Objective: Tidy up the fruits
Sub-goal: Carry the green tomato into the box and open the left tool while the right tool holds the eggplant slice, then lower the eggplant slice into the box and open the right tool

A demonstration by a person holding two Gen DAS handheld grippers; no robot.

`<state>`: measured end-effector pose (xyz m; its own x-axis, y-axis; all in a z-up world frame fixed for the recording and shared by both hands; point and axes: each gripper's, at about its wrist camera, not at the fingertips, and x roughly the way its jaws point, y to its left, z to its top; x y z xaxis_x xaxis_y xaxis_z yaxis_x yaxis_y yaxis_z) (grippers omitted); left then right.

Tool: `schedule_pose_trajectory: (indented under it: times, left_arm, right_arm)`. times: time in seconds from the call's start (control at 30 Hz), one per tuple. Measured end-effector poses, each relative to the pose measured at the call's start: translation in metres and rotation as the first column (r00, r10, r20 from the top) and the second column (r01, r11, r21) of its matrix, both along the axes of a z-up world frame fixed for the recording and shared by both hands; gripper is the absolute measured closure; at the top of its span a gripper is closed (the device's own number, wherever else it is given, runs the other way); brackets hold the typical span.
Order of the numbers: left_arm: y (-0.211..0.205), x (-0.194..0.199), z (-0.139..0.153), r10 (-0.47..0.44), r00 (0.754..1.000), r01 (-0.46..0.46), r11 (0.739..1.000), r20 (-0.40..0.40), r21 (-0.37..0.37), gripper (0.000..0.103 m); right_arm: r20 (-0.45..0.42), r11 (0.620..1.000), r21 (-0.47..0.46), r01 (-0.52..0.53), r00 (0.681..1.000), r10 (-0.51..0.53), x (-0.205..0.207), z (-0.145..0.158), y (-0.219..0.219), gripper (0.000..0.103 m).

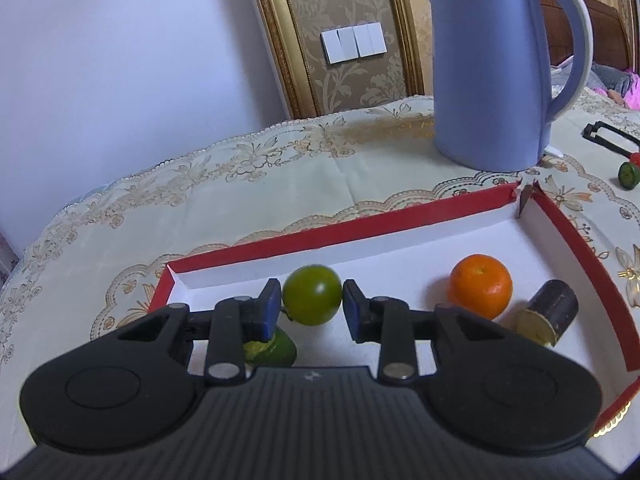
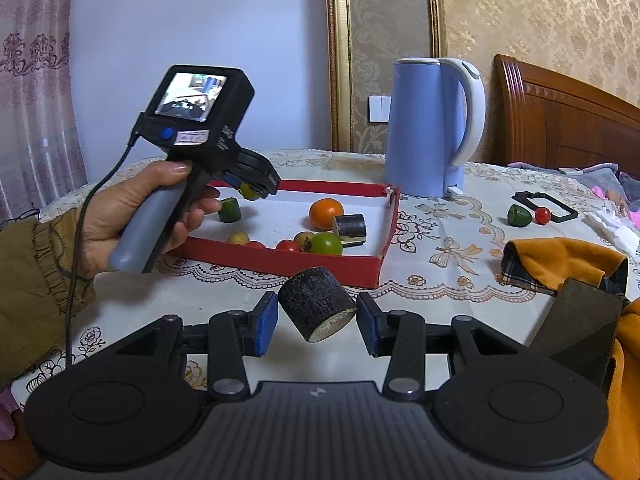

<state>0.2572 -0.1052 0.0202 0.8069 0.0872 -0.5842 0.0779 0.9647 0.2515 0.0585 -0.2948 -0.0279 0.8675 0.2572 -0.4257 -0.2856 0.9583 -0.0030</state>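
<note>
My left gripper (image 1: 312, 309) is shut on a round green fruit (image 1: 312, 293) and holds it just above the floor of the red-rimmed white tray (image 1: 360, 221). The right wrist view shows that gripper (image 2: 253, 189) over the tray's far left corner. An orange (image 1: 481, 290) and a dark cane piece (image 1: 556, 312) lie in the tray. A cut green piece (image 1: 276, 350) lies under the left finger. In front of the tray (image 2: 280, 261), my right gripper (image 2: 317, 322) is shut on another dark cane piece (image 2: 316, 306) and keeps it above the tablecloth.
A blue kettle (image 2: 424, 128) stands behind the tray. Several small fruits (image 2: 327, 243) line the tray's near wall. To the right lie a green piece (image 2: 519, 215), a red tomato (image 2: 543, 215), a black frame (image 2: 546, 205) and an orange cloth (image 2: 560, 260). A hand (image 2: 132, 208) holds the left gripper.
</note>
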Motion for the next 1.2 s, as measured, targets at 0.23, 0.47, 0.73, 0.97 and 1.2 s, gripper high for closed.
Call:
schedule_pose_trajectory:
  times: [0.23,0.47,0.73,0.97,1.2]
  left_arm:
    - [0.004,-0.013,0.009,-0.008,0.999,0.007,1.000,0.039,0.007,0.060]
    - [0.032,-0.041,0.022,0.039,0.998,-0.037,0.999,0.048,-0.037,0.042]
    - [0.068,-0.087,0.028,0.092,0.994,-0.086,0.993,0.066,-0.082,0.024]
    - [0.096,-0.115,0.026,0.129,0.990,-0.122,0.984,0.047,-0.130,0.018]
    - [0.109,-0.136,0.020,0.155,0.987,-0.148,0.980,0.044,-0.131,0.014]
  right_arm:
    - [-0.011,1.000,-0.001,-0.002,1.000,0.002,0.003,-0.003,0.004,0.061]
    - [-0.006,1.000,0.013,-0.015,1.000,0.015,0.008,-0.003,0.011,0.061]
    - [0.008,0.999,0.020,-0.045,0.999,0.045,0.022,0.001,0.028,0.061]
    - [0.026,0.999,0.011,-0.045,0.999,0.045,0.039,0.008,0.041,0.061]
    - [0.046,0.999,-0.007,-0.044,0.998,0.044,0.058,0.016,0.052,0.061]
